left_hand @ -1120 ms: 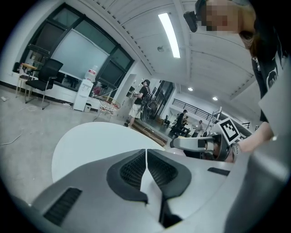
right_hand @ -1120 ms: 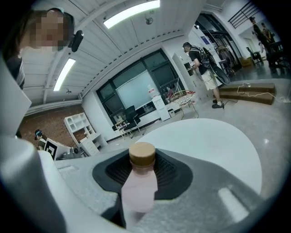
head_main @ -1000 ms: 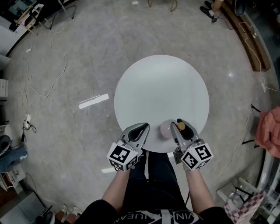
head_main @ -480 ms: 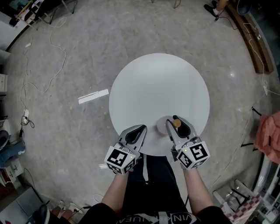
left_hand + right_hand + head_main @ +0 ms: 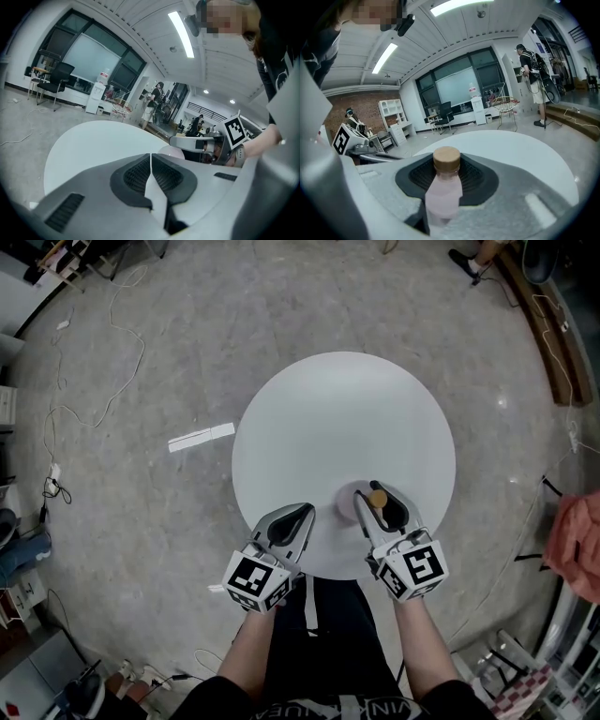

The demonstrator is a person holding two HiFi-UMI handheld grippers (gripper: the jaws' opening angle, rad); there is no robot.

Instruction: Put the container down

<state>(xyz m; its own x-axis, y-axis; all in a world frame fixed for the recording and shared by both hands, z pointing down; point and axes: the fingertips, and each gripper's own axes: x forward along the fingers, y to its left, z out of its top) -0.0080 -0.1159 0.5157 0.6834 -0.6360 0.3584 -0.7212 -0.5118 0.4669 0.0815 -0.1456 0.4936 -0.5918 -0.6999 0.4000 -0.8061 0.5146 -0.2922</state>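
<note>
From the head view I see both tools over the lower rim of the round white table: my left gripper at lower centre, my right gripper just right of it. Only the bottle's tan cap shows there, between the right jaws. A pale pink round shape lies just left of those jaws; I cannot tell whether it is the bottle's lower body. That view also gives the grey floor and a loose cable at upper left, which neither gripper view shows clearly.

The right gripper view gives what the head view cannot: the bottle stands upright at lower centre, pink below its cap, with a dark ribbed pad against each side. My right jaws are partway spread and pinch the bottle below the cap. Whether its base touches the table I cannot tell; it is over the table's near right part. A person stands at that frame's upper right.

The left gripper view shows my left jaws pressed together with nothing between them, and the right gripper across at the frame's right.
</note>
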